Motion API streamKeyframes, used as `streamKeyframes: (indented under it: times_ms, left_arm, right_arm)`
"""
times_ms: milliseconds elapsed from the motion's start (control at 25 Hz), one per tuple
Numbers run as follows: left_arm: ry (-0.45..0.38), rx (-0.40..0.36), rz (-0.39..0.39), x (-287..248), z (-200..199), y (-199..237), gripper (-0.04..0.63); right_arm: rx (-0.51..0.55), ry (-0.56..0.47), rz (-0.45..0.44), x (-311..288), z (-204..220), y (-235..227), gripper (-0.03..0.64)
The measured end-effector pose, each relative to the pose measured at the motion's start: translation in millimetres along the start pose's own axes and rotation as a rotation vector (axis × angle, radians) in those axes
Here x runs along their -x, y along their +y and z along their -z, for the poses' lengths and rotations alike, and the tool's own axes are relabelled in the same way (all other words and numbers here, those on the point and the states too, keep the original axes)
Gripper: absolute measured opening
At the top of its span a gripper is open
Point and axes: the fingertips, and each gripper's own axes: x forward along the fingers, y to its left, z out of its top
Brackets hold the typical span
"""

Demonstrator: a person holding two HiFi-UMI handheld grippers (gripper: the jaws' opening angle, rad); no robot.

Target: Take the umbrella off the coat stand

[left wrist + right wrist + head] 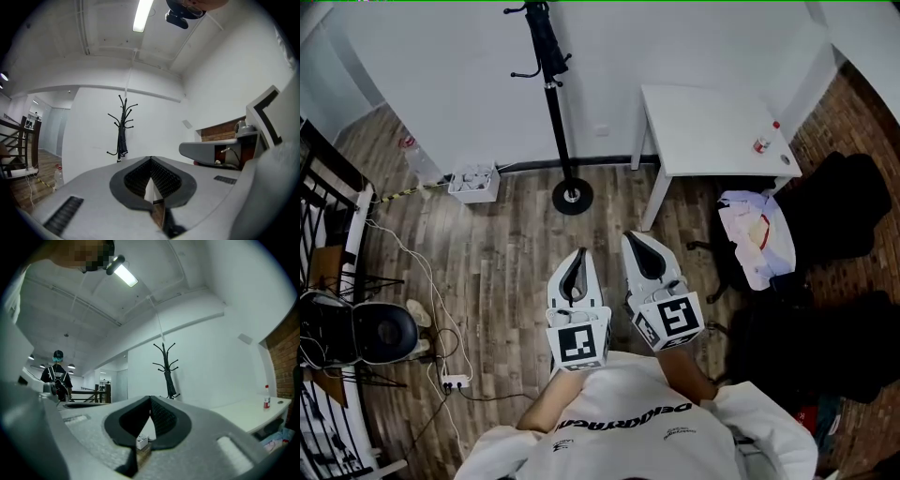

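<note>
The black coat stand (555, 103) rises against the white wall at the far side of the room, on a round base. A dark folded umbrella (547, 42) hangs along its upper pole. In the left gripper view the umbrella (122, 143) hangs on the stand (124, 110) straight ahead and far off. The right gripper view also has the umbrella (171, 386) on the stand (165, 355). My left gripper (580, 251) and right gripper (634, 236) are side by side, level, pointing at the stand and well short of it. Both are shut, with nothing in the jaws (151, 159) (150, 398).
A white table (712, 131) with a small bottle (762, 142) stands right of the stand. A chair draped with clothes (757, 234) is on the right. A white box (474, 181) sits by the wall, cables and a power strip (455, 382) lie left, beside a black stool (380, 333).
</note>
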Motion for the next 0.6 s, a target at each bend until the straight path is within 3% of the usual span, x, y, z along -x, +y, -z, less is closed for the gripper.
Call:
streamKeyframes:
  times_ms: [240, 600]
  left_arm:
    - [0.029, 0.030, 0.000, -89, -17, 72, -0.003]
    - [-0.003, 0.041, 0.055, -197, -40, 159, -0.003]
  right_arm:
    - [0.010, 0.008, 0.022, -107, -11, -13, -0.003]
    - [0.013, -0.005, 0.065, -241, -24, -25, -0.003]
